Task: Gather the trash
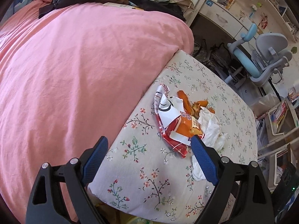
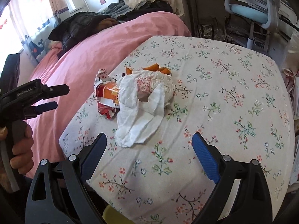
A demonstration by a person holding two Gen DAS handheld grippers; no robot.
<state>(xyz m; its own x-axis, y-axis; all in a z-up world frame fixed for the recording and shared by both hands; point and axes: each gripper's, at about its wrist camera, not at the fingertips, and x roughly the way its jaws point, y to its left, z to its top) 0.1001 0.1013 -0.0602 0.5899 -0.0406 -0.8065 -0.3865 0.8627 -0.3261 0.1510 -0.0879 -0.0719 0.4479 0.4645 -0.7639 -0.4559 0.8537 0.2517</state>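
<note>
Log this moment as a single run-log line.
phase: approach | left gripper: open, empty | right gripper: open, empty | trash: snack wrapper, white tissue, orange peels on floral sheet

the bed sheet (image 2: 214, 85) under both tongs is matt woven cloth with a printed flower pattern, lightly creased. just ahead of the right tongs (image 2: 149, 143) lies a white tissue (image 2: 134, 123), soft, thin crumpled paper. beyond it the snack wrapper (image 2: 107, 97) is glossy printed foil-like plastic, red and orange, crinkled, and the orange peel (image 1: 200, 103) looks dull and leathery. left of the left tongs (image 1: 149, 145) the pink duvet (image 1: 74, 65) is matt cotton-like cloth, finely wrinkled. the tongs' pads (image 1: 202, 158) are blue ribbed rubbery plastic on matt black plastic arms with shiny metal rivets.
</note>
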